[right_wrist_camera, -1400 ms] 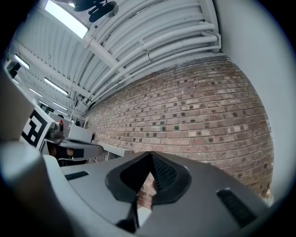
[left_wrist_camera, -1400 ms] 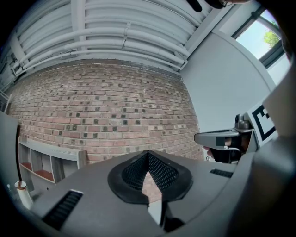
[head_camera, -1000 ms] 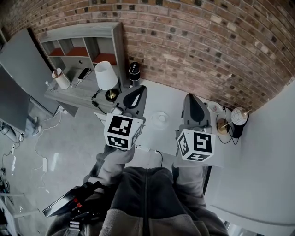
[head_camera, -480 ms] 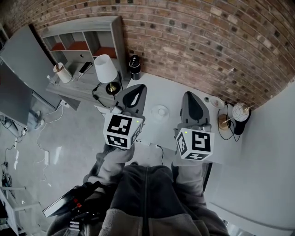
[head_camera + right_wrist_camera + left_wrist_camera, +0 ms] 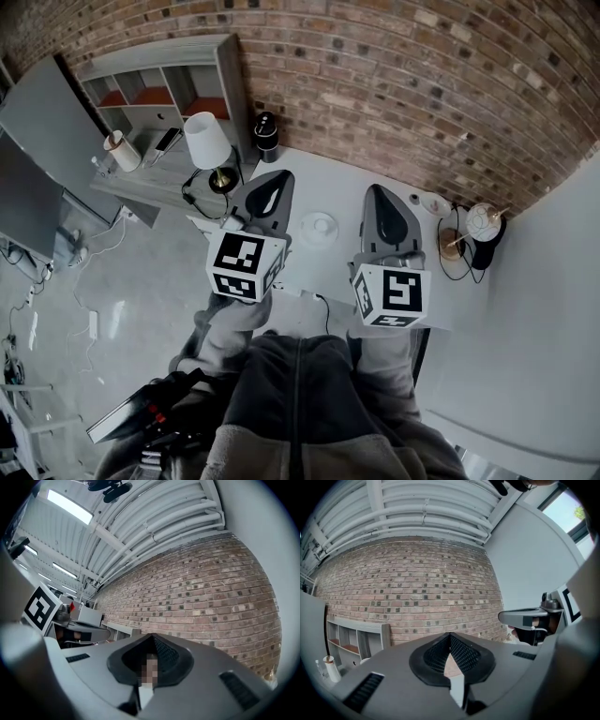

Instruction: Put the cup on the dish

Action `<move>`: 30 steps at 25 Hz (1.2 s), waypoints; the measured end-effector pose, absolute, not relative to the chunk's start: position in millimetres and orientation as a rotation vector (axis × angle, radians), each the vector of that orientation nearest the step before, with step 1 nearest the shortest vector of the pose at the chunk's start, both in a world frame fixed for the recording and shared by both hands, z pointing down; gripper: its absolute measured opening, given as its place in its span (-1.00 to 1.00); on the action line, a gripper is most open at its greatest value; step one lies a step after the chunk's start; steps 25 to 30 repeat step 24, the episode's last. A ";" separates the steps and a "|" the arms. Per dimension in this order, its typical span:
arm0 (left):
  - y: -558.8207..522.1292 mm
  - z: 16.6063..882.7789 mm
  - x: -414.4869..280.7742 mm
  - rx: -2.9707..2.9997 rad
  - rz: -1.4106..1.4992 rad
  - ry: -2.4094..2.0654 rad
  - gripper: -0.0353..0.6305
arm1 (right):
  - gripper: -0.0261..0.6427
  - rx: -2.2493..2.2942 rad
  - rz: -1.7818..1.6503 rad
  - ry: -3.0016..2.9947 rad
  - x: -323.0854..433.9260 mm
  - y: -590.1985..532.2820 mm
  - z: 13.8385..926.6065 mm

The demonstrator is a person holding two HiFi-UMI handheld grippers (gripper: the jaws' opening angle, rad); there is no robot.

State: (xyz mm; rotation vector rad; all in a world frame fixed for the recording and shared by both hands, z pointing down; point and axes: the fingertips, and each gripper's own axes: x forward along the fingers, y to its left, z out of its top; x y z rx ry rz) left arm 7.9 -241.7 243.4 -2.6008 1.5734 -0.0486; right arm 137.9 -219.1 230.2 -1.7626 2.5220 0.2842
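Too small to tell cup from dish: a white round thing [image 5: 319,227] on the tabletop [image 5: 330,186], between clenched, empty left claw [image 5: 273,178] and right claw [image 5: 377,191].

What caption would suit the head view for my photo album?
From above: a person holds the left gripper and right gripper, both shut, at a white table, a white dish between them.

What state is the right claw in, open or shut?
Shut. The right claw has its jaws touching at the tip, holding nothing.
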 end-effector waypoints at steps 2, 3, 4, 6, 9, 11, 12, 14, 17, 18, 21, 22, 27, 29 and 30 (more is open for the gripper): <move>-241.8 240.7 10.1 -2.599 -0.043 1.566 -0.88 | -0.92 -1.766 0.295 2.516 139.5 -218.4 227.1; -241.9 239.4 11.0 -2.597 -0.041 1.563 -0.88 | -0.92 -1.766 0.297 2.513 140.1 -218.5 225.9; -242.2 238.6 11.4 -2.596 -0.040 1.561 -0.88 | -0.92 -1.765 0.298 2.511 140.3 -218.7 225.2; -243.2 237.9 11.4 -2.594 -0.041 1.560 -0.88 | -0.92 -1.766 0.297 2.510 140.4 -219.6 225.0; -245.5 237.8 11.4 -2.595 -0.044 1.557 -0.88 | -0.92 -1.769 0.296 2.506 140.6 -221.8 224.7; -247.2 237.7 11.7 -2.597 -0.048 1.553 -0.88 | -0.92 -1.772 0.294 2.504 140.7 -223.6 224.6; -248.1 237.7 11.9 -2.598 -0.049 1.552 -0.88 | -0.92 -1.772 0.293 2.504 140.5 -224.5 224.6; -249.9 237.5 12.0 -2.598 -0.050 1.548 -0.88 | -0.92 -1.773 0.294 2.504 139.6 -226.3 224.8; -253.1 237.7 13.4 -2.599 -0.049 1.543 -0.88 | -0.92 -1.773 0.295 2.504 139.6 -229.2 224.9; -254.5 237.8 14.4 -2.600 -0.050 1.542 -0.88 | -0.92 -1.773 0.295 2.504 140.4 -230.5 224.9; -258.8 238.3 16.3 -2.602 -0.052 1.540 -0.88 | -0.92 -1.775 0.295 2.503 142.3 -234.6 224.7; -260.0 238.5 16.5 -2.603 -0.051 1.539 -0.88 | -0.92 -1.776 0.295 2.502 142.6 -235.8 224.9; -262.3 239.1 16.4 -2.605 -0.051 1.537 -0.88 | -0.92 -1.777 0.295 2.501 142.6 -237.9 225.4; -262.3 239.1 16.4 -2.605 -0.051 1.537 -0.88 | -0.92 -1.777 0.295 2.501 142.6 -237.9 225.4; -262.3 239.1 16.4 -2.605 -0.051 1.537 -0.88 | -0.92 -1.777 0.295 2.501 142.6 -237.9 225.4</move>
